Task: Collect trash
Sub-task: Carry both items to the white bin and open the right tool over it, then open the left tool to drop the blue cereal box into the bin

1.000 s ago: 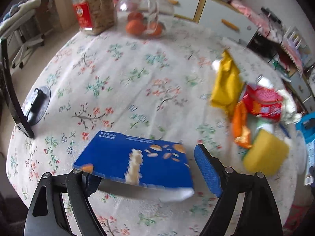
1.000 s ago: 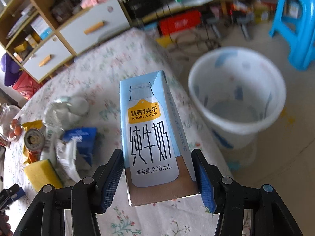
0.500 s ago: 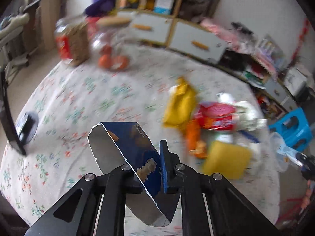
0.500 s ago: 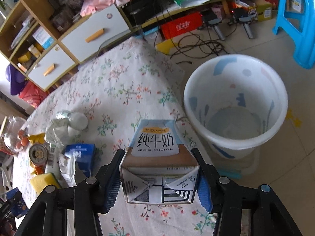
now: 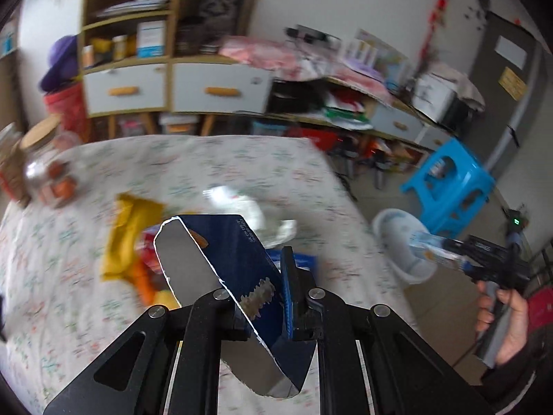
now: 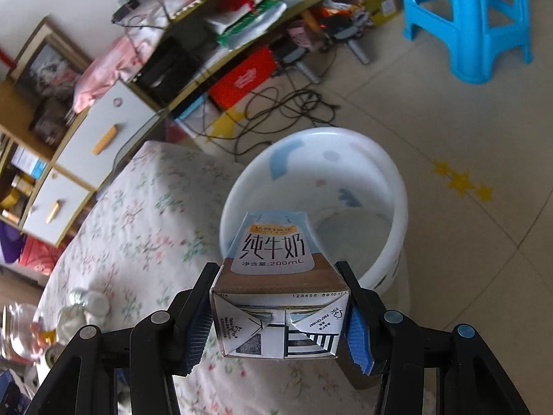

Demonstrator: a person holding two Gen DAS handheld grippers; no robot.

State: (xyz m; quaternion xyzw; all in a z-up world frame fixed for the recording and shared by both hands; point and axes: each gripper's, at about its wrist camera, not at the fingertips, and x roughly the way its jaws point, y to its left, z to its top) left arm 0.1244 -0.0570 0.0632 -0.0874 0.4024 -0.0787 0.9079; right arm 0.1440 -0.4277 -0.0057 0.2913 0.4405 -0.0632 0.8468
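Observation:
My left gripper (image 5: 262, 307) is shut on a flattened blue snack box (image 5: 235, 259) with a silver inside, held up above the floral table (image 5: 242, 162). My right gripper (image 6: 276, 314) is shut on a small milk carton (image 6: 276, 276), its folded bottom facing the camera, just at the near rim of the white bin (image 6: 380, 173) on the floor. In the left wrist view the right gripper (image 5: 459, 259) with the carton (image 5: 428, 245) hovers beside the bin (image 5: 401, 242), a hand (image 5: 501, 321) holding it. More trash lies on the table: a yellow wrapper (image 5: 128, 231) and crumpled white plastic (image 5: 249, 211).
A blue plastic stool (image 6: 466, 17) stands on the floor beyond the bin, with cables (image 6: 287, 103) and boxes by a low cabinet (image 6: 103, 135). A glass jar (image 5: 45, 169) sits at the table's left. Drawers and shelves (image 5: 166, 79) line the far wall.
My left gripper closed on the blue box, lifted it off the table and swung right. My right gripper carried the milk carton toward the bin and tipped its top forward.

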